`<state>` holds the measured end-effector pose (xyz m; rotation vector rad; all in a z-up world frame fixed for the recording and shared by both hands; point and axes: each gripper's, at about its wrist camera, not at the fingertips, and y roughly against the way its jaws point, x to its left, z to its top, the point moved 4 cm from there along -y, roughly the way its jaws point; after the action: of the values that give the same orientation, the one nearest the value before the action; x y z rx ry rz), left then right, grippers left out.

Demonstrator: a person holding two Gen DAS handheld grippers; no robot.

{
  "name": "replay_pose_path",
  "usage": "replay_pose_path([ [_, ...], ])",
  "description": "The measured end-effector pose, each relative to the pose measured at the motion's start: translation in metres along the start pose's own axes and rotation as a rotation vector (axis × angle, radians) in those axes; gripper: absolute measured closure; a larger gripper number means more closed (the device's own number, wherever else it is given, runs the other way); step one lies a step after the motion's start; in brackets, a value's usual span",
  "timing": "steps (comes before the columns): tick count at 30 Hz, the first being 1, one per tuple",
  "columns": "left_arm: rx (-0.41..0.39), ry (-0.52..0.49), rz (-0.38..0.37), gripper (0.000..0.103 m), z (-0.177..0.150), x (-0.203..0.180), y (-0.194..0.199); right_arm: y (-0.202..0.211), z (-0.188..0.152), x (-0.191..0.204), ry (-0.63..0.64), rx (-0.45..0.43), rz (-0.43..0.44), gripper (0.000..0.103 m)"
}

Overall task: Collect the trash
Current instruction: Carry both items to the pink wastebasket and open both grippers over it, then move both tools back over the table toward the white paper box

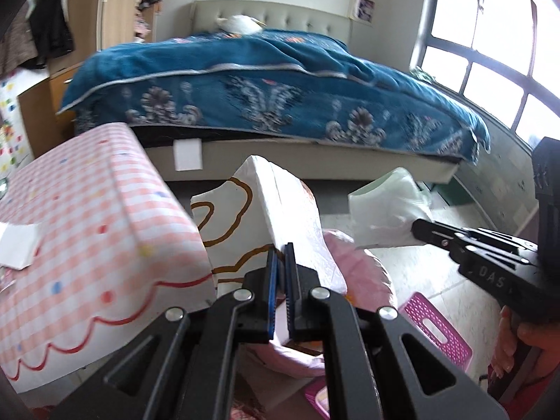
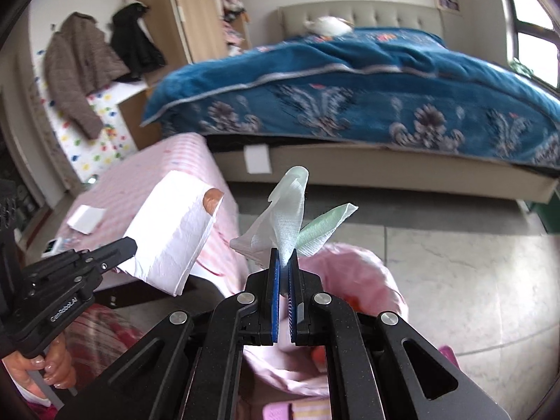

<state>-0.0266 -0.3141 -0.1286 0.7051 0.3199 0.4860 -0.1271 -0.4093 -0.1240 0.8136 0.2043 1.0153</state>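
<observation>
Trash is in both your grippers right now: the left gripper (image 1: 281, 250) is clamped on a folded white paper wrapper (image 1: 276, 206) with brown and pink print, and the right gripper (image 2: 284, 255) is pinched on a thin white-and-green tissue (image 2: 292, 220). Both pieces hang in the air above the pink-lined bin (image 2: 353, 280), which sits on the floor between the table with the pink checked cloth (image 1: 94, 210) and the bed (image 1: 266, 84).

My read is that the drop is the step in hand. Bring each piece squarely over the bin's mouth before you let go — the tissue is light and will likely drift, so lower it close to the liner first. The wrapper is stiffer and wide; tip it so an edge goes in first, not flat across the rim.

The left wrist view shows the wrapper's printed face and a pink perforated stool (image 1: 437, 329) beside the bin. The right wrist view shows more of the bin's open liner, something orange inside it, and a white slip of paper (image 2: 85, 218) lying on the table — likely more to collect.
</observation>
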Motion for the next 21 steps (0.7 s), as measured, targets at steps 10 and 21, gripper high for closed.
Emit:
replay_pose_path([
  [10, 0.076, -0.028, -0.062, 0.087, 0.004, -0.023, -0.04, -0.034, -0.008, -0.038, -0.037, 0.059, -0.01, 0.095],
  [21, -0.018, 0.04, 0.032, 0.055, 0.013, 0.019, 0.003, -0.017, -0.003, -0.033, -0.068, 0.013, 0.019, 0.08],
])
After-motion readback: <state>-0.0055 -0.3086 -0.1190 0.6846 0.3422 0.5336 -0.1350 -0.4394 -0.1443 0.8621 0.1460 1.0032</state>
